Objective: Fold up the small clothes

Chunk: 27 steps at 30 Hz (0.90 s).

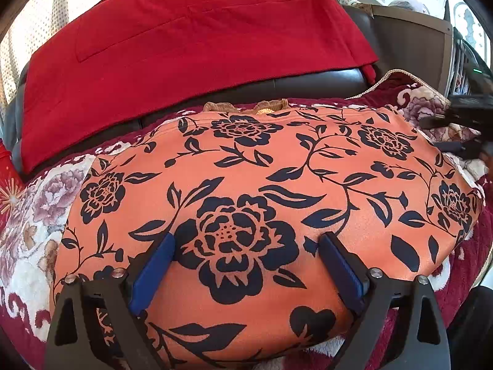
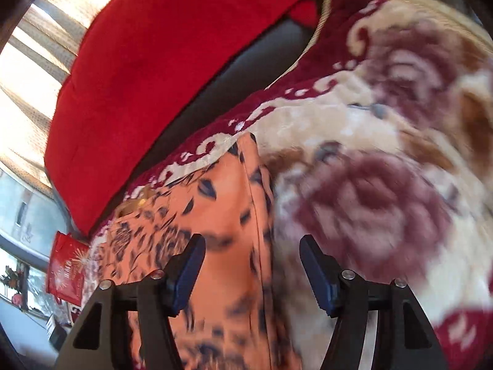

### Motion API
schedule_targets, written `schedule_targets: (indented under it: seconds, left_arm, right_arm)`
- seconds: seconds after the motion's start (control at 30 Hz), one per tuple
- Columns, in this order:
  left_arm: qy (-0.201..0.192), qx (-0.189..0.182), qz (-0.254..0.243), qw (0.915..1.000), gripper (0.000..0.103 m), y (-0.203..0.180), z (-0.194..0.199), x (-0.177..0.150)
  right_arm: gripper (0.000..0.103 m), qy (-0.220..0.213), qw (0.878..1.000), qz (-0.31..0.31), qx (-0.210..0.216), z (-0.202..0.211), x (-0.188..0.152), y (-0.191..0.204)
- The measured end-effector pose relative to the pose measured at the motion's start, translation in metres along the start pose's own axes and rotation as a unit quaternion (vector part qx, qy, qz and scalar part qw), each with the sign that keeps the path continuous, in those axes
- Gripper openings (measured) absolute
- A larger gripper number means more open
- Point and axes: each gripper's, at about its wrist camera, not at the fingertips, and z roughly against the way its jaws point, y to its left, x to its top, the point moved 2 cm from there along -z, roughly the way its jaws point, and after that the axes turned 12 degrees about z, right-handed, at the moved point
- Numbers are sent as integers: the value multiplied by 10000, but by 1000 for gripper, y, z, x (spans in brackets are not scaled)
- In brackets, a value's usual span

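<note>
I see garment point(image 1: 262, 203) spread flat on blanket point(image 1: 27, 237), ready for folding; left gripper point(image 1: 246, 246) poised over its middle, fingers wide, empty; right gripper point(image 2: 251, 249) straddles garment's side edge, fingers wide, empty, I judge lining up grab; right view blurred

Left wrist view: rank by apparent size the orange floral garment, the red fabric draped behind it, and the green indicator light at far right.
1. Orange garment with dark blue flowers, though it lies nearest the camera, so its lead is unsure.
2. Red fabric, close in apparent size.
3. Green indicator light, tiny.
</note>
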Motion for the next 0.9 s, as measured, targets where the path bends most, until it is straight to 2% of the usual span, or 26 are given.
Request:
schedule_targets:
  seconds: [0.1, 0.13, 0.17, 0.2, 0.3, 0.37, 0.4, 0.47, 0.5, 0.6, 0.7, 0.77, 0.83, 0.87, 0.9]
  left_arm:
    - [-4, -12, -9, 10000, 96, 0, -1, 0]
    - [-8, -16, -14, 10000, 97, 0, -2, 0]
    - [-6, -21, -20, 10000, 97, 0, -3, 0]
    - [-3, -22, -20, 10000, 98, 0, -3, 1]
    - [18, -44, 10, 10000, 98, 0, -4, 2]
    - [25, -58, 23, 10000, 99, 0, -6, 4]
    - [31, -65, 24, 10000, 99, -1, -7, 4]
    - [43, -78, 44, 10000, 99, 0, -7, 4]
    - [48, -89, 50, 9999, 99, 1, -7, 5]
    - [72, -112, 63, 9999, 99, 2, -6, 5]
    - [100, -167, 124, 9997, 99, 3, -3, 6]
    - [69, -279, 240, 9993, 99, 6, 3, 8]
    - [-59, -488, 515, 9975, 99, 14, 14, 11]
    - [-144, -571, 628, 9963, 99, 20, 20, 12]
    - [-245, -631, 727, 9950, 99, 26, 28, 13]
  right_arm:
    - [66, 269, 9994, 207, -84, -29, 9, 11]
    - [62, 301, 9989, 353, -90, -34, 12, 15]
    - [33, 326, 9983, 475, -34, -36, 15, 23]
    - [17, 323, 9973, 656, -103, -33, 18, 36]
    - [14, 113, 9922, 1094, -586, -22, 19, 52]
    - [14, 273, 9868, 999, -1244, -34, 19, 31]
    - [14, 251, 9858, 908, -1392, -38, 20, 22]
    - [16, 124, 9919, 484, -1165, -35, 21, 14]
    - [16, 70, 9921, 468, -1160, -31, 21, 17]
    - [16, -86, 9844, 800, -1562, -10, 22, 41]
    - [16, -238, 9836, 973, -1502, 11, 16, 69]
    - [20, -249, 9861, 1058, -1259, 20, 5, 90]
    - [38, -135, 9898, 1155, -828, 24, -13, 114]
    - [70, -117, 9907, 1195, -642, 25, -22, 125]
    - [86, -185, 9910, 1248, -448, 28, -32, 137]
